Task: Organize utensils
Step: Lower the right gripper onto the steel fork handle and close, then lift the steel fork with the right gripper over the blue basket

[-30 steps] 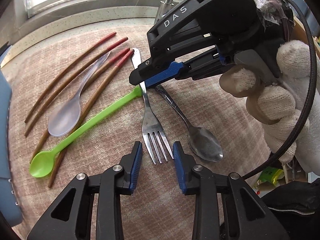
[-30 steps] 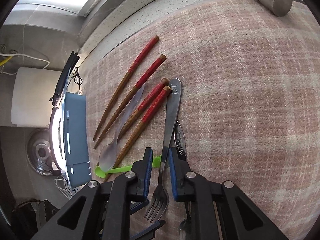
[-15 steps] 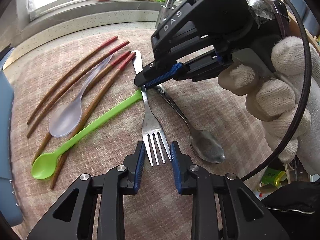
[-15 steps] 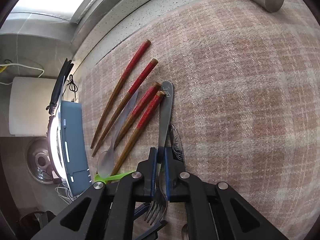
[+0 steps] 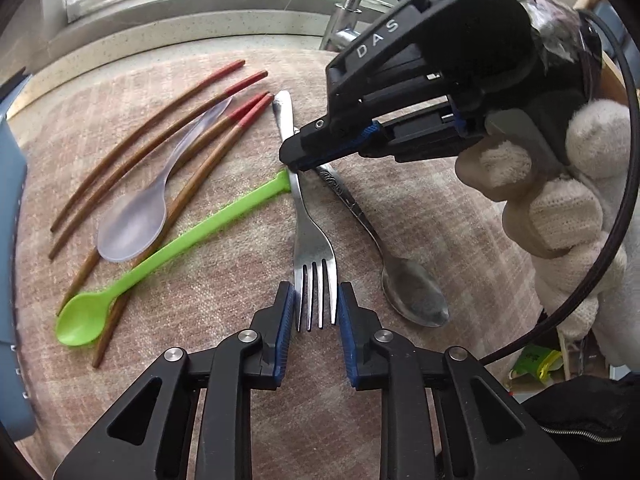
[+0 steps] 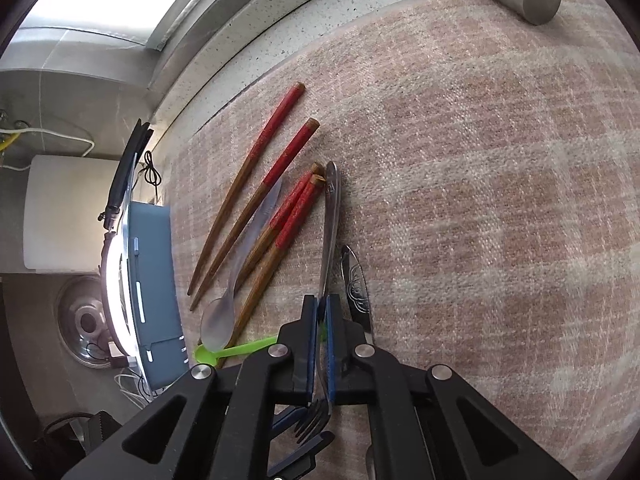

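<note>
- The right gripper has its fingers clamped tight on the handle of the metal fork.
- The left gripper stands with its fingers narrowly apart on either side of the fork's tines, the pads at the outer prongs; whether they press I cannot tell.
- The fork lies on the plaid cloth over the desk, between the green spoon and the metal spoon.
- The chopsticks and the clear spoon lie further left.
</note>
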